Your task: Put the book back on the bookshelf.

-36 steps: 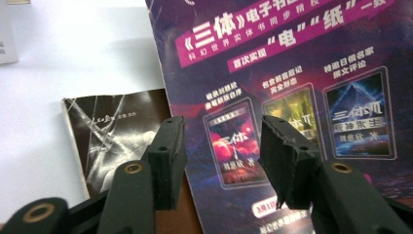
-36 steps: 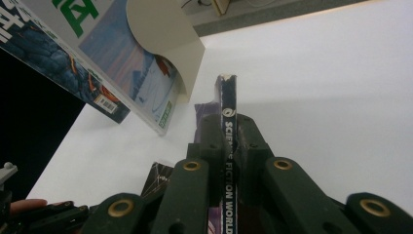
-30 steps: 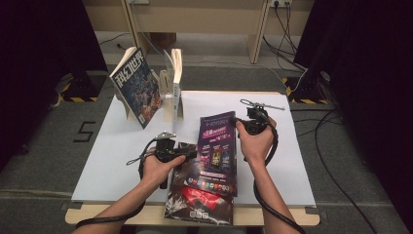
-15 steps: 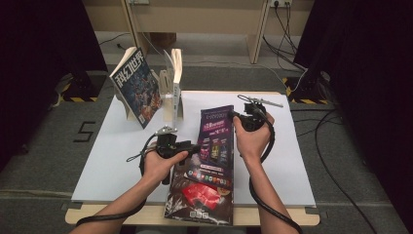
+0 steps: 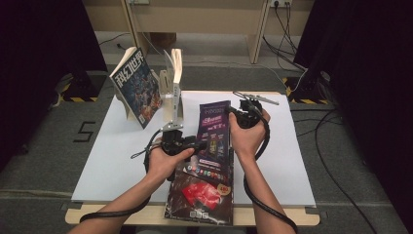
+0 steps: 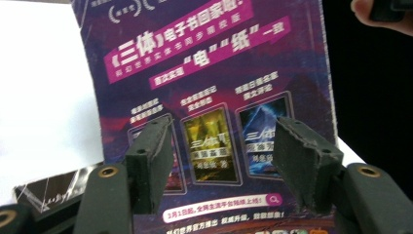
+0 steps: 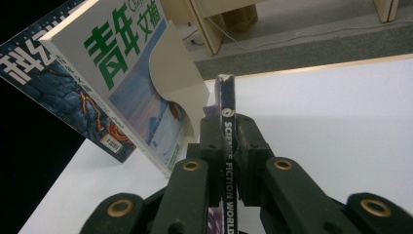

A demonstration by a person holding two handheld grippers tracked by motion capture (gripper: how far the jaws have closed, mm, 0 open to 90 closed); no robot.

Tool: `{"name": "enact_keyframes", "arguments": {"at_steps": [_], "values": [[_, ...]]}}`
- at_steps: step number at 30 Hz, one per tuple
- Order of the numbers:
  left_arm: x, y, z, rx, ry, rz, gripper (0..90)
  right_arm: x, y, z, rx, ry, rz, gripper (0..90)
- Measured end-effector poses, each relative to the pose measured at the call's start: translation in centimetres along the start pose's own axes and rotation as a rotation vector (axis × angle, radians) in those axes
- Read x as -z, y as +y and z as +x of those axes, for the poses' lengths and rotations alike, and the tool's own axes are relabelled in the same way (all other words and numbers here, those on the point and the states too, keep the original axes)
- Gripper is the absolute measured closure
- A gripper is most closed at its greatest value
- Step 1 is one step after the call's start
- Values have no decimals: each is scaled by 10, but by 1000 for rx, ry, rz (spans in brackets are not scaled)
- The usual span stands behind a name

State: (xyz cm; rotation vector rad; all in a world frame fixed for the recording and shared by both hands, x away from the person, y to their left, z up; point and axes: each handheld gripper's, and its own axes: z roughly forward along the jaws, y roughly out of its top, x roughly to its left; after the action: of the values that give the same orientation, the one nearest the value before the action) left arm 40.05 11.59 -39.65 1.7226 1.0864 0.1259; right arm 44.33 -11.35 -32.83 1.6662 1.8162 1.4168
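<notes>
**Magazine raised on edge by the right gripper, left fingers let go**

The magazine (image 5: 214,129) with the purple cover stands tilted up off the worktop (image 5: 112,161), just right of the wooden book stand (image 5: 174,87) and above a second, dark red magazine (image 5: 202,195) that lies flat at the worktop's near edge. The right gripper (image 5: 242,115) pinches it at its far right edge; the right gripper view shows the fingers (image 7: 243,146) clenched on the spine, with the lettering running between them. The left gripper (image 5: 195,145) sits at the magazine's left side; its own view shows the fingers (image 6: 151,161) spread wide, having just been opening, with the cover behind them and nothing pressed between.

The right gripper view also shows two more magazines leaning on the stand: a white one (image 7: 131,83) and a dark blue one (image 7: 53,92) behind it. To the right of the raised magazine the white worktop lies open up to its edge.
</notes>
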Motion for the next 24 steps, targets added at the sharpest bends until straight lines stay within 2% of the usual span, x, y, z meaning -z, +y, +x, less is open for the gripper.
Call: {"name": "enact_keyframes", "arguments": {"at_steps": [11,24], "values": [[1,4,-5,-7,-4,-6,382,2,4,11,9,-8,-55,842],[-6,21,-24,-40,-18,-30,364,-1,8,31,24,-12,-85,836]]}}
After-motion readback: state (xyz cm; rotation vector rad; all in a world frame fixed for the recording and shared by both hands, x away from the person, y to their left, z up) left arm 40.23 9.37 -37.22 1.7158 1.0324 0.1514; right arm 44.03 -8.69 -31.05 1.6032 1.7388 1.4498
